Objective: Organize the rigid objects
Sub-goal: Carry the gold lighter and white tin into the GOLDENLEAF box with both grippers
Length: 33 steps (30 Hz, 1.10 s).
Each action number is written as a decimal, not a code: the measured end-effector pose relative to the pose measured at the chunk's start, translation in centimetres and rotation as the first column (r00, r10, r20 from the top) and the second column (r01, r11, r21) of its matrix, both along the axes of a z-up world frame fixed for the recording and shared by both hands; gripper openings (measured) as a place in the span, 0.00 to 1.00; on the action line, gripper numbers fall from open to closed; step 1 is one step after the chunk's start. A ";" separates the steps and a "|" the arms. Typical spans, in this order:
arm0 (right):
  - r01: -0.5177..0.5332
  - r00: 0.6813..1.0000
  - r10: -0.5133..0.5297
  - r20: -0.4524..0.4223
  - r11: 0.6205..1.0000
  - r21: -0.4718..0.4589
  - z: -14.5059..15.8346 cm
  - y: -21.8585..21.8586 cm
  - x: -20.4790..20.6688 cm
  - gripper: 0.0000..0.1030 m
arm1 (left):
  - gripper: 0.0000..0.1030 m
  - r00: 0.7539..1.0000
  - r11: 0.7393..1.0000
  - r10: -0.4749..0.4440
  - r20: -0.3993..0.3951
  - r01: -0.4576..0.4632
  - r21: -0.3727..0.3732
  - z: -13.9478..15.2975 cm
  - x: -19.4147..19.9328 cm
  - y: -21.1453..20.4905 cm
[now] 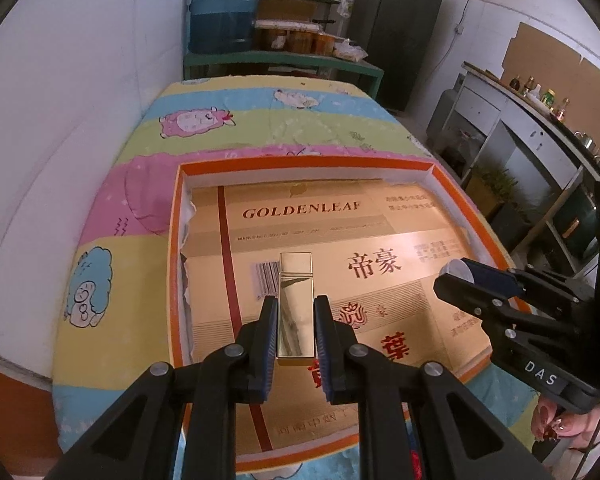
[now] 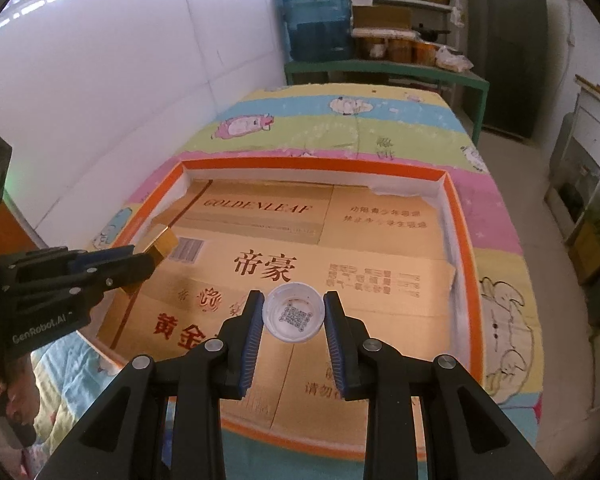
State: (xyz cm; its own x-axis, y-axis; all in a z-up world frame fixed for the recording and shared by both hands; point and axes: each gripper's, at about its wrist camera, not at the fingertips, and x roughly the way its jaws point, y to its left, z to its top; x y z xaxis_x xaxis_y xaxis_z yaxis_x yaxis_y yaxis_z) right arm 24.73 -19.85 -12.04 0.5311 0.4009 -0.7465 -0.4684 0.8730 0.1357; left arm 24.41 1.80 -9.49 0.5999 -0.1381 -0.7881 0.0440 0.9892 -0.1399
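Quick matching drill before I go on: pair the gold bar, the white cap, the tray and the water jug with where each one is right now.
Things:
1. gold bar
2. white cap
3. tray
4. water jug

Places:
A. on the striped cartoon cloth
B. between the right gripper's fingers
C. on the green table at the back
D. between the left gripper's fingers

Pairs: 1-D, 2-B, 3-A, 4-C
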 end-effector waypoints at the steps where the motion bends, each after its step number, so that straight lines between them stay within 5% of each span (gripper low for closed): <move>1: 0.000 1.000 0.000 -0.003 1.000 0.001 -0.2 0.0 0.2 0.30 | 0.18 1.000 1.000 0.001 -0.004 -0.001 0.005 -0.2 0.2 0.0; 28: -0.006 1.000 0.005 -0.028 0.999 -0.045 -2.6 0.7 1.5 0.30 | 0.21 0.999 0.999 -0.014 -0.035 0.016 0.052 -2.6 0.9 -0.7; 33: -0.006 1.000 0.005 -0.023 0.998 -0.059 -2.6 0.9 1.4 0.44 | 0.27 0.999 0.997 -0.012 -0.044 0.015 0.072 -2.5 0.8 -1.1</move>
State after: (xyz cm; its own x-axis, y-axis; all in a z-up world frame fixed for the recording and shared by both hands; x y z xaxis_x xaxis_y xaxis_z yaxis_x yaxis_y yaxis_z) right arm 26.09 -18.99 -14.66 0.5119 0.3584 -0.7807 -0.4705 0.8773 0.0942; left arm 25.21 0.68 -11.97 0.5633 -0.0878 -0.8216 0.0531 0.9961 -0.0700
